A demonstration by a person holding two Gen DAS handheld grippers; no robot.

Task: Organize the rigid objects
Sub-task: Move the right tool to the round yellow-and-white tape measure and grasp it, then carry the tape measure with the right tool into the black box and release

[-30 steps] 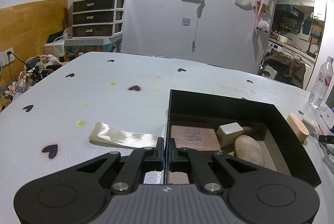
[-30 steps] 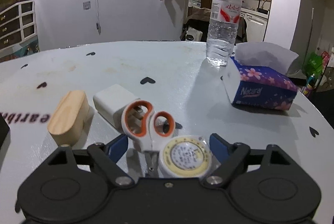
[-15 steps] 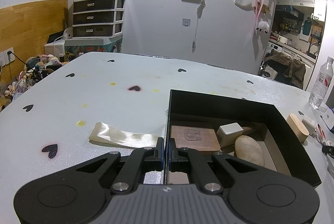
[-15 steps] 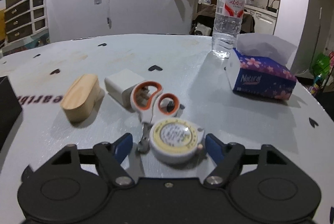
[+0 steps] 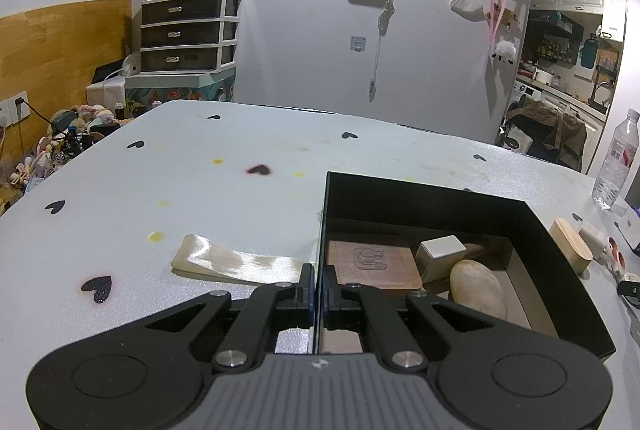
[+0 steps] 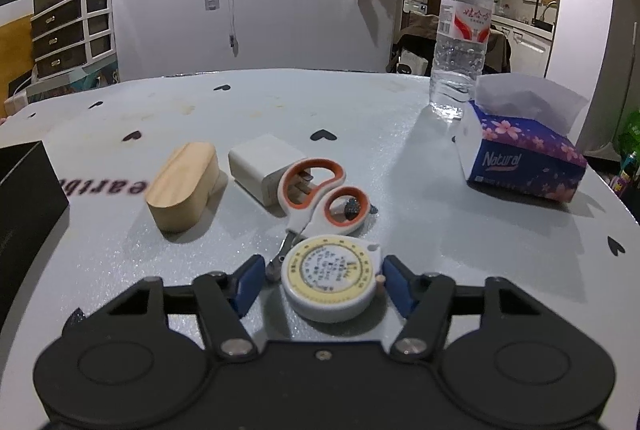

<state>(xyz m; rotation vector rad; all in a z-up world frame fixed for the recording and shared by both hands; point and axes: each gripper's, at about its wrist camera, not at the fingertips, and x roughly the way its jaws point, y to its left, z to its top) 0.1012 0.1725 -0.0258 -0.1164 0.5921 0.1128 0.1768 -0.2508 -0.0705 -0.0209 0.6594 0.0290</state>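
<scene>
On the left, the left claw [image 5: 318, 290] is pinched tight on the near-left wall of the black box [image 5: 440, 201], steadying it on the surface [image 5: 200, 189]. A pale ribbon [image 5: 236, 264] lies just beside that corner, outside the box. Inside sit a brown leather square [image 5: 372, 262], a small white cube [image 5: 440, 256] and a smooth stone [image 5: 478, 288]. If that pinch twists or lifts, the thin wall could flex and tip the box, sliding what is in it.

Moving right, a wooden oval block [image 6: 182, 185], a white charger plug [image 6: 266, 165] and orange-handled scissors [image 6: 320, 195] lie together on the surface, the scissor tip running towards the round tape measure [image 6: 330, 276]. The right claw [image 6: 320, 284] stands wide, its blue fingers either side of the tape measure, the right one seemingly just touching it. The disc is low, round and smooth, so a squeeze off its middle could squirt it forward into the scissors, or the left finger [image 6: 248, 282] could catch the blade tip and drag it along. Farther right stand a water bottle [image 6: 460, 29] and a tissue pack [image 6: 528, 157].

Compared with a second ago, the left side looks unchanged. The right claw has drawn back, so the tape measure sits farther out between the fingers and clear of the scissor handles.
</scene>
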